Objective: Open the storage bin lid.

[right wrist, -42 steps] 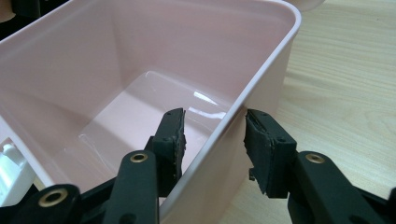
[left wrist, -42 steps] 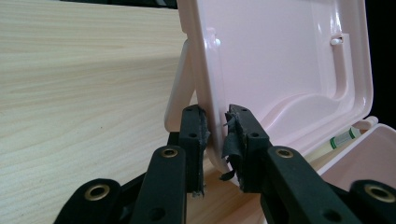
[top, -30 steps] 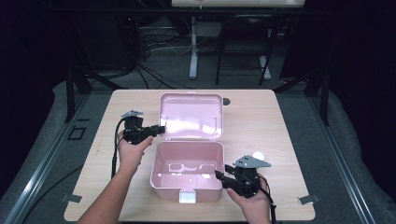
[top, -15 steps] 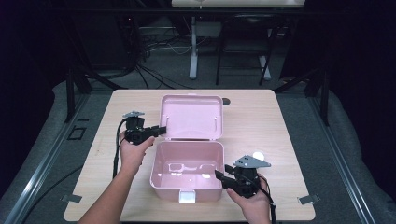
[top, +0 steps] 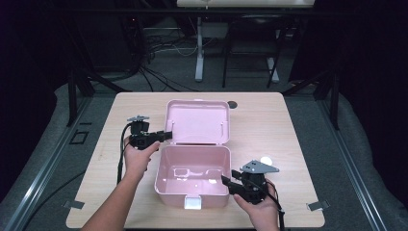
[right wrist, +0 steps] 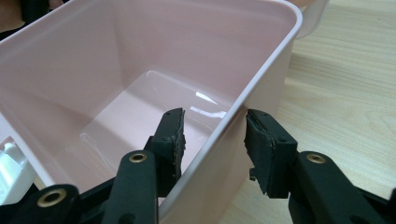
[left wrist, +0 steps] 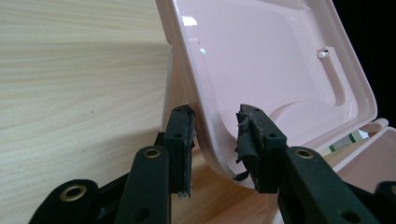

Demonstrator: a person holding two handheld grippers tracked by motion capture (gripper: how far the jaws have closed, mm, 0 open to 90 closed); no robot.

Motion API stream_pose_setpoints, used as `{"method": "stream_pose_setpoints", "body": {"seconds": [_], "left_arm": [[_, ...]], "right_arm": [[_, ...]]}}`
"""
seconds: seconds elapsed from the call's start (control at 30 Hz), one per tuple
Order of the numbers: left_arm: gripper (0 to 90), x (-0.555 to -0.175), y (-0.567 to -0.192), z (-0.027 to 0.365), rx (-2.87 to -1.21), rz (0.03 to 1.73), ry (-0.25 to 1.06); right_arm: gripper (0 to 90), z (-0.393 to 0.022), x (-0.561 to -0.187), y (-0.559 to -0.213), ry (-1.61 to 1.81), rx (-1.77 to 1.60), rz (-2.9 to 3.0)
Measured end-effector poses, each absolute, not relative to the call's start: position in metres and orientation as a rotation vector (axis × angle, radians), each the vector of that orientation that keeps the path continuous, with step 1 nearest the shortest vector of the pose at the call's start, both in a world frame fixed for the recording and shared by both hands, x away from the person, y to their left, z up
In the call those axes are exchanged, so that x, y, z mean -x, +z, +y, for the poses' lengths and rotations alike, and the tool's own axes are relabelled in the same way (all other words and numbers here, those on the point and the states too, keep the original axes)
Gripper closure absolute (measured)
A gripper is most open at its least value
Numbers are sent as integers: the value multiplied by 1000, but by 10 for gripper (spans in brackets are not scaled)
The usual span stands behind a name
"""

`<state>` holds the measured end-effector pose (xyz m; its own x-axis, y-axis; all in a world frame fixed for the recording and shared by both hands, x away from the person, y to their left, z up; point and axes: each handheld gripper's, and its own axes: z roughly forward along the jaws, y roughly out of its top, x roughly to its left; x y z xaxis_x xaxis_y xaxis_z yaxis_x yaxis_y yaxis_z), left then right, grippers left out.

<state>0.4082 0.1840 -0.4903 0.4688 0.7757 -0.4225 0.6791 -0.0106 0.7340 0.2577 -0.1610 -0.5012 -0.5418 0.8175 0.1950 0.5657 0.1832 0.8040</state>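
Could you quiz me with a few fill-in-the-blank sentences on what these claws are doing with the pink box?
1. The pink box stands with its lid ____.
2. The left claw straddles the edge of the ____.
3. The right claw straddles the box's ____.
4. The box rests on a ____ table.

Missing words: open; lid; wall; wooden

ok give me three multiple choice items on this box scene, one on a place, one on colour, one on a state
1. Where do the left tongs stand?
A. astride the lid's edge
B. inside the box
C. off the table

2. The box's colour?
A. blue
B. pink
C. green

3. The lid's state?
A. latched shut
B. taken off
C. swung open

Key: 1 A, the lid's rim passes between the jaws in the left gripper view. 2 B, lid and tub are pale pink. 3 C, the lid stands raised behind the tub, whose wall the right tongs straddle.
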Motion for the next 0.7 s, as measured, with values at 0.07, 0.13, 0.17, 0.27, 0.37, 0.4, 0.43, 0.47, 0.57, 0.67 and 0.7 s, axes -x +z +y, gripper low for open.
{"method": "stream_pose_setpoints", "body": {"seconds": [0.07,0.13,0.17,0.27,0.37,0.4,0.43,0.47,0.57,0.67,0.7], "left_arm": [[650,-408,-491,184,-1729,1252,121],[648,-409,-491,184,-1727,1253,120],[647,-409,-491,184,-1727,1254,120],[639,-408,-492,183,-1724,1260,118],[634,-408,-493,184,-1717,1262,110],[633,-408,-494,184,-1714,1262,108],[631,-408,-494,184,-1713,1262,107],[628,-408,-494,184,-1714,1261,105],[623,-408,-496,184,-1706,1267,89],[621,-408,-497,185,-1696,1271,75],[621,-409,-497,185,-1696,1270,72]], "right_arm": [[571,-161,-258,-501,1292,-1322,2181],[569,-163,-258,-503,1318,-1330,2174],[569,-163,-258,-503,1321,-1331,2174],[568,-162,-258,-503,1319,-1330,2174],[568,-162,-258,-503,1318,-1330,2174],[568,-162,-258,-503,1316,-1328,2174],[568,-162,-258,-503,1315,-1327,2175],[568,-162,-258,-503,1315,-1327,2174],[568,-162,-258,-503,1315,-1327,2175],[567,-162,-258,-503,1316,-1326,2175],[567,-162,-258,-503,1316,-1326,2175]]}}
